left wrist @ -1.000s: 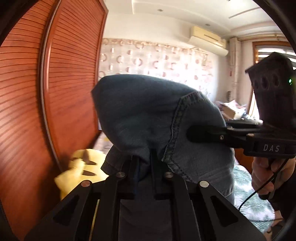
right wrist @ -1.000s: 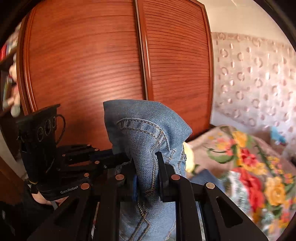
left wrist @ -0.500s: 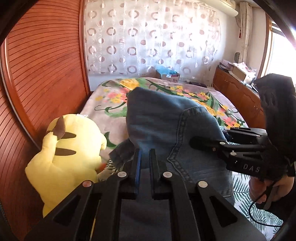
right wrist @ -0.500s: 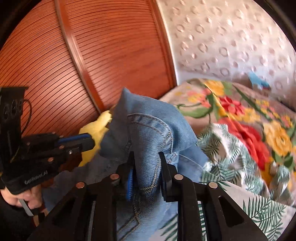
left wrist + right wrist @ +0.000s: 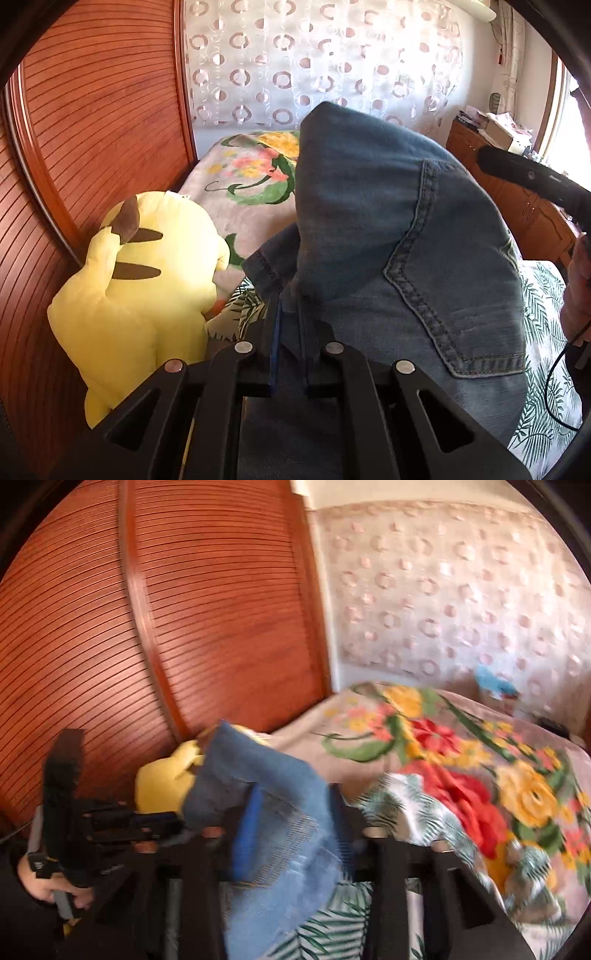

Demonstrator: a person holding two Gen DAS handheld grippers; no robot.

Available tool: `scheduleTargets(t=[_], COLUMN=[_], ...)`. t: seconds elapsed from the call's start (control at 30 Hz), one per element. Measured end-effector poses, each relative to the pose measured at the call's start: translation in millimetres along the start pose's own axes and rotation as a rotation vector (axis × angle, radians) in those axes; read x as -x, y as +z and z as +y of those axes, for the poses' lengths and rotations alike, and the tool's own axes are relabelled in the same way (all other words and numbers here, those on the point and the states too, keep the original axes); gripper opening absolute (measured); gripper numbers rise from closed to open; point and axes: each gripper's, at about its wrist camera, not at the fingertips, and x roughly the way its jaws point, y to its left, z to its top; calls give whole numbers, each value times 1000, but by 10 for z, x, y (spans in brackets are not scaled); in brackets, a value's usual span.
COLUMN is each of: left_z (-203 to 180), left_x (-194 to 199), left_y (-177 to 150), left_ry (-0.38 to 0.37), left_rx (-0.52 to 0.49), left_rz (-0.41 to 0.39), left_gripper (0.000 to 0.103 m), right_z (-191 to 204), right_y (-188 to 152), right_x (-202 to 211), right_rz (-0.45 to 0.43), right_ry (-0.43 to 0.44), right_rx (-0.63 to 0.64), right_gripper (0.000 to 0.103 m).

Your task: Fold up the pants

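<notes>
Blue denim pants fill the middle of the left wrist view, back pocket stitching showing. My left gripper is shut on a fold of the denim and holds it up over the bed. In the blurred right wrist view the pants hang between the fingers of my right gripper; its jaws stand wider apart than before, with denim still between them. The right gripper's black body shows at the right of the left wrist view. The left gripper shows at the left of the right wrist view.
A yellow plush toy sits on the bed against the slatted wooden wardrobe. A floral blanket and a leaf-print sheet cover the bed. A patterned curtain hangs behind; a wooden cabinet stands at right.
Both grippers have tilted down from the wardrobe and ceiling toward the bed, carrying the pants. The right gripper's jaws have spread apart around the denim, and it is moving fast.
</notes>
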Motion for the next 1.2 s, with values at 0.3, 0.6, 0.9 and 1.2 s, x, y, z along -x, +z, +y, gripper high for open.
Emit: scheduleTargets(t=[0.3, 0.6, 0.9, 1.2], left_z=[43, -87, -561, -1092], left_x=[-99, 320, 1045, 1563], left_y=[-125, -85, -86, -161], left_ry=[12, 13, -5, -57], left_rx=[24, 28, -34, -99], left_rz=[12, -52, -178, -269], left_gripper=[9, 10, 32, 80], right_z=[-427, -205, -36, 146], right_y=[-288, -268, -512, -819], right_x=[-746, -196, 917, 2006], right_rz=[156, 103, 30, -51], right_ry=[-20, -47, -104, -175], right_rx=[-58, -87, -108, -113], right_gripper=[29, 29, 29, 30])
